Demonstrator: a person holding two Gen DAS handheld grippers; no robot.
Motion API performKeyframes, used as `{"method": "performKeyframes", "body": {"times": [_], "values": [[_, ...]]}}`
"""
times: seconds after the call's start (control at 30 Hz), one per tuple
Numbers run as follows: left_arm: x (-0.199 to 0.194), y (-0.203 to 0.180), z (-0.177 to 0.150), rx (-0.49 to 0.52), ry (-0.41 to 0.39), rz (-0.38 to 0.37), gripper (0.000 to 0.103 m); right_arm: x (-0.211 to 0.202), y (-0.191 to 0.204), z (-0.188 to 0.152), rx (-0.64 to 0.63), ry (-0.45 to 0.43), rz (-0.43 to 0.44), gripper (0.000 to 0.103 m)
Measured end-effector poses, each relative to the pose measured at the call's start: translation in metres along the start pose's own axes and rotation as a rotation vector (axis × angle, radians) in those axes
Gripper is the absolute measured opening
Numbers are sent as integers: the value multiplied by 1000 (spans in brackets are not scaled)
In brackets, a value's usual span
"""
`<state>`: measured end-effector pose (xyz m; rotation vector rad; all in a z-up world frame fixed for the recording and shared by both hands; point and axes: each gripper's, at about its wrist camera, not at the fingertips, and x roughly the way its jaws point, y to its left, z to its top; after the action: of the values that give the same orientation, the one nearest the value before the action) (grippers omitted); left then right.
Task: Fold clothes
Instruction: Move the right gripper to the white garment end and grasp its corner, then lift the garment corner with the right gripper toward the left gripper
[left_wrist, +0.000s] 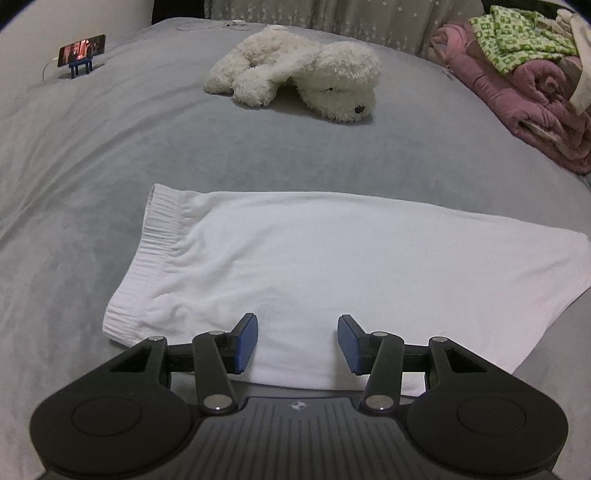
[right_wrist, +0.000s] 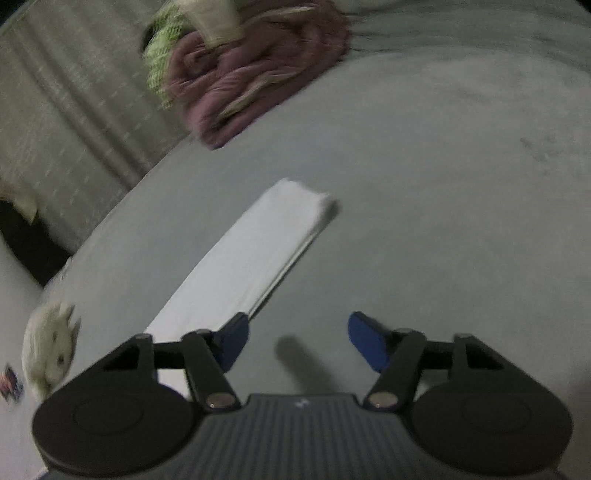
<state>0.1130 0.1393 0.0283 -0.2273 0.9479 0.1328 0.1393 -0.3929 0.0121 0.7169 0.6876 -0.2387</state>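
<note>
White shorts (left_wrist: 314, 258) lie folded flat on the grey bed (left_wrist: 110, 147), elastic waistband to the left. My left gripper (left_wrist: 297, 341) hovers over their near edge, open, nothing between its blue pads (left_wrist: 247, 341). In the blurred right wrist view the same white shorts (right_wrist: 255, 258) run as a long strip up from the lower left. My right gripper (right_wrist: 297, 343) is open above bare grey sheet just right of the strip's near end; its left pad (right_wrist: 232, 343) overlaps the cloth's edge in the picture.
A white plush dog (left_wrist: 295, 70) lies at the back middle of the bed. A heap of pink blanket (left_wrist: 517, 96) with green-patterned cloth (left_wrist: 524, 33) fills the back right. A phone on a blue stand (left_wrist: 81, 51) sits back left. A curtain (right_wrist: 55, 110) hangs behind the bed.
</note>
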Motion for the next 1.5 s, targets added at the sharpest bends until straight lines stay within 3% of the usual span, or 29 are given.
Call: {"method": "performKeyframes", "body": {"times": [0.2, 0.53, 0.67, 0.8, 0.87, 0.93, 1.27, 1.5], "values": [[3, -2, 0, 13, -1, 16, 47, 29, -12, 28, 93, -7, 35, 57], [6, -2, 1, 20, 1, 23, 47, 61, 9, 51, -23, -12, -59, 55], [5, -1, 3, 13, 4, 19, 47, 69, 13, 55, -40, -25, -125, 40], [5, 2, 3, -6, 9, 10, 47, 71, 19, 50, -76, -44, -168, 31], [5, 2, 3, -11, 10, 9, 47, 71, 20, 46, -102, -53, -170, 14], [6, 2, 3, -8, 10, 11, 47, 71, 17, 47, -79, -51, -143, 8], [6, 7, 6, -40, 16, -8, 47, 66, 30, 41, -103, -154, -111, 7], [6, 21, 9, -139, 27, -57, 47, 42, 70, 33, -226, -265, -55, 7]]}}
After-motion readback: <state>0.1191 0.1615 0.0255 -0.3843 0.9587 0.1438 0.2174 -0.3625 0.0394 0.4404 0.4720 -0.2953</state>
